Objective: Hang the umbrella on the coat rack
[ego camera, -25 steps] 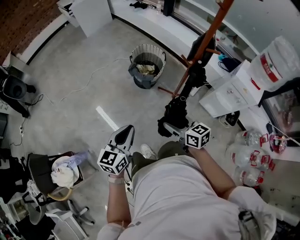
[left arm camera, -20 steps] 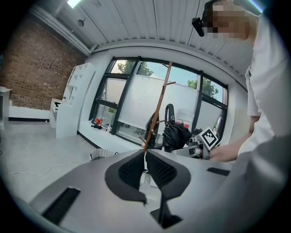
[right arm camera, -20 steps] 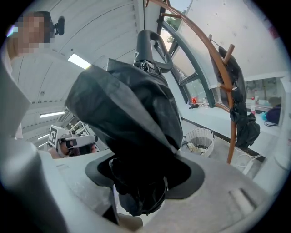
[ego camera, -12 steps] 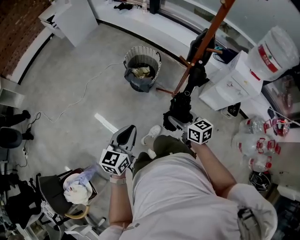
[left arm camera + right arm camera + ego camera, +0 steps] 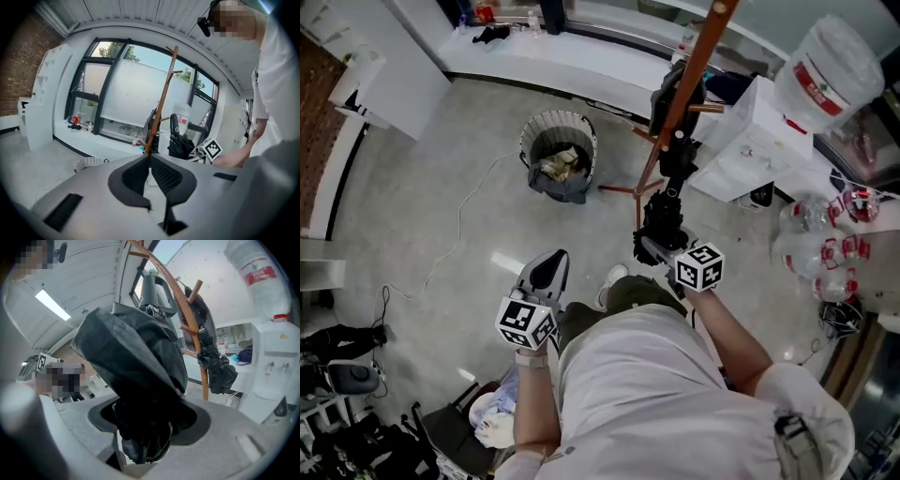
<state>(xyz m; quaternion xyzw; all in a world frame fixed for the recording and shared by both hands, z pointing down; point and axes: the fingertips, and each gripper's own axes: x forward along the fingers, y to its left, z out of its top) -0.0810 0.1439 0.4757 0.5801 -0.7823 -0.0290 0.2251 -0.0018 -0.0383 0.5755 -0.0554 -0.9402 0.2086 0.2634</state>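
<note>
My right gripper [image 5: 660, 247] is shut on a folded black umbrella [image 5: 665, 214], held upright with its curved handle [image 5: 155, 290] on top. In the right gripper view the umbrella [image 5: 135, 363] fills the space between the jaws of that gripper [image 5: 147, 419]. The coat rack [image 5: 678, 101] is an orange-brown pole with pegs, just beyond the umbrella, and a black item [image 5: 668, 91] hangs on it. That rack [image 5: 188, 329] stands close on the right, dark cloth [image 5: 217, 370] on a peg. My left gripper [image 5: 546, 273] is shut and holds nothing, and the rack [image 5: 162, 102] is ahead of it [image 5: 150, 158].
A wire waste bin [image 5: 558, 153] stands left of the rack's feet. A white water dispenser [image 5: 748, 155] with a big bottle [image 5: 825, 64] is right of the rack, packs of bottles [image 5: 820, 255] beside it. A white ledge [image 5: 581, 61] runs along the windows. A cable [image 5: 457, 228] lies on the floor.
The person has stepped towards the rack: bin and rack now lie nearer. My right gripper has carried the umbrella closer to the pole. The left gripper stays shut.
</note>
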